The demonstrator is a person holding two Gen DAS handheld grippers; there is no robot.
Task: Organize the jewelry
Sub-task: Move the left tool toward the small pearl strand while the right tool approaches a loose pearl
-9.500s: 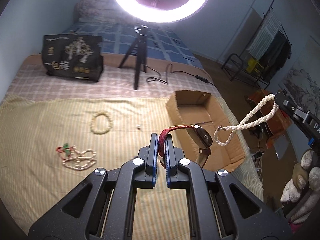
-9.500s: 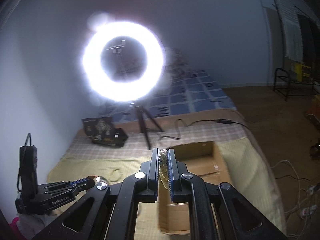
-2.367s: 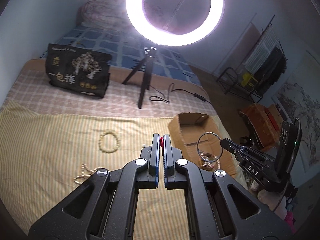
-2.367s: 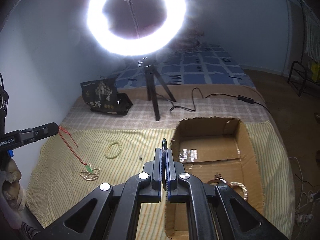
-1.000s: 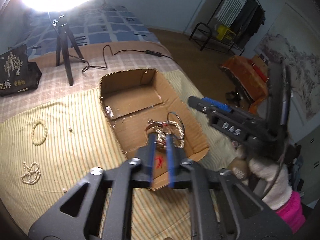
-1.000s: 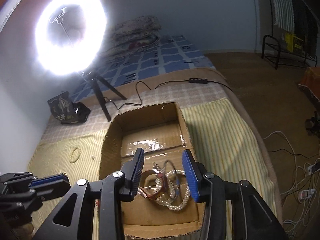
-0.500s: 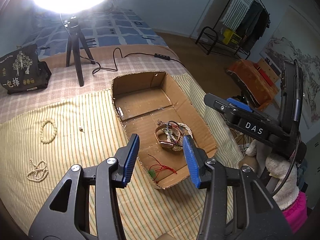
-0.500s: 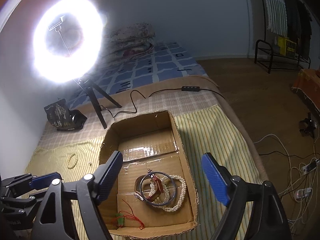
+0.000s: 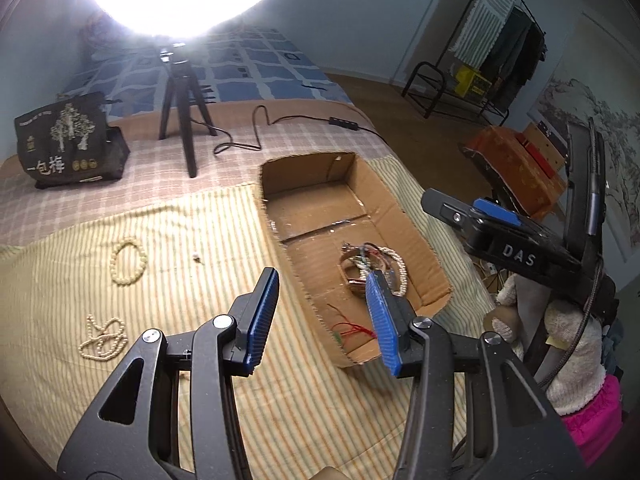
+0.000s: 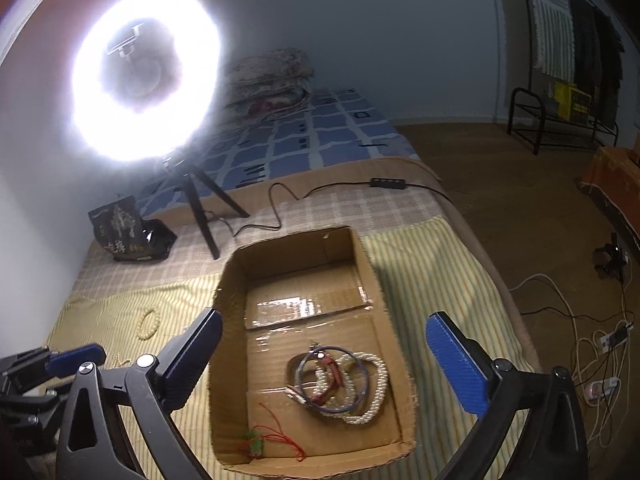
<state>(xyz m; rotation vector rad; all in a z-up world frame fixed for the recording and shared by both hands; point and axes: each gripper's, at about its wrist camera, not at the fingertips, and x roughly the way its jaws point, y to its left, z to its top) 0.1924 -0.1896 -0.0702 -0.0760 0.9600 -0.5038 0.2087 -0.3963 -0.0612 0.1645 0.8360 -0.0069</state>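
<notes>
Nearest the lens, the left gripper point(image 9: 322, 320) stands with its jaws spread wide and nothing between them, hanging above the striped cloth point(image 9: 60, 280) at the near left corner of the cardboard box point(image 9: 416, 236). The right gripper point(image 10: 320, 364) is likewise wide apart and empty, poised over the box's near half.

Inside the box lie the pieces already put away: a red cord pendant point(image 10: 272, 442) in the near corner, and just beyond it a heap of a watch with a red strap point(image 10: 328, 376), a thin bangle point(image 10: 308, 404) and a pearl necklace point(image 10: 374, 392), all touching or overlapping.

What is left, judging from the cloth, lies off to the left of the left gripper's jaws, well apart from the box. Closest is a crumpled pearl strand point(image 9: 103, 338), a loose tangle with no clear long axis. Farther out is a round bead bracelet point(image 9: 128, 262), lying flat, and beyond it to the right a tiny single piece point(image 9: 196, 256), too small to identify.

The left gripper is plainly the nearer one to all three; the right sits across the box from them. The likely next reach is leftward and down to the pearl strand, where any approach angle should catch a loop
</notes>
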